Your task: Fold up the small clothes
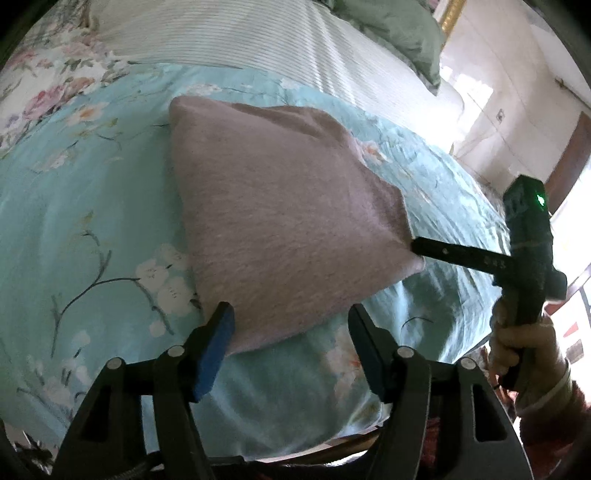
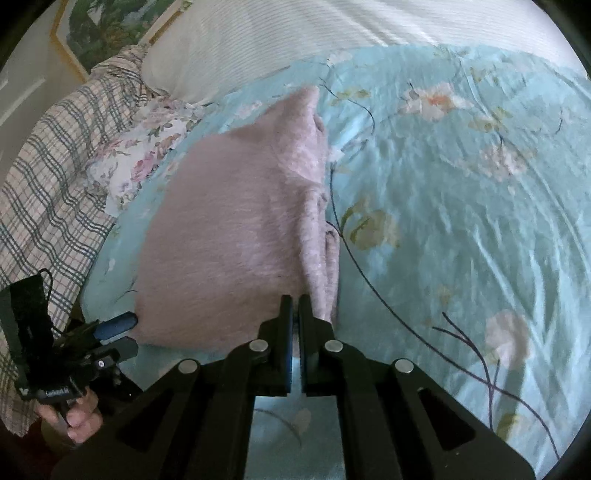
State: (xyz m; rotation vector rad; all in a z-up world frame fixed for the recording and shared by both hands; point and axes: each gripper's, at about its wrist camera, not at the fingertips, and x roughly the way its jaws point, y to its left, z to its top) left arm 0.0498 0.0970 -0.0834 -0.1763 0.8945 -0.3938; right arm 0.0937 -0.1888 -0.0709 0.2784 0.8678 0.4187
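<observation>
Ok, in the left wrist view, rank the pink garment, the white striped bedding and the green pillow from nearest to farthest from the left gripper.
1. Pink garment: its near corner lies between the open jaws of the left gripper, on the floral sheet.
2. White striped bedding: beyond the garment, across the top.
3. Green pillow: farthest, at the upper right.

We have the left claw (image 1: 291, 325) tilted downward, jaws spread wide, pads clear of the pink cloth (image 1: 280, 206), whose near corner lies between them. Our right claw (image 2: 294, 306) also points down, jaws pinched tight on the cloth's right corner. One bare hand (image 1: 517, 350) grips the right handle; the other hand (image 2: 77, 417) wraps the left handle, left of the cloth.
</observation>
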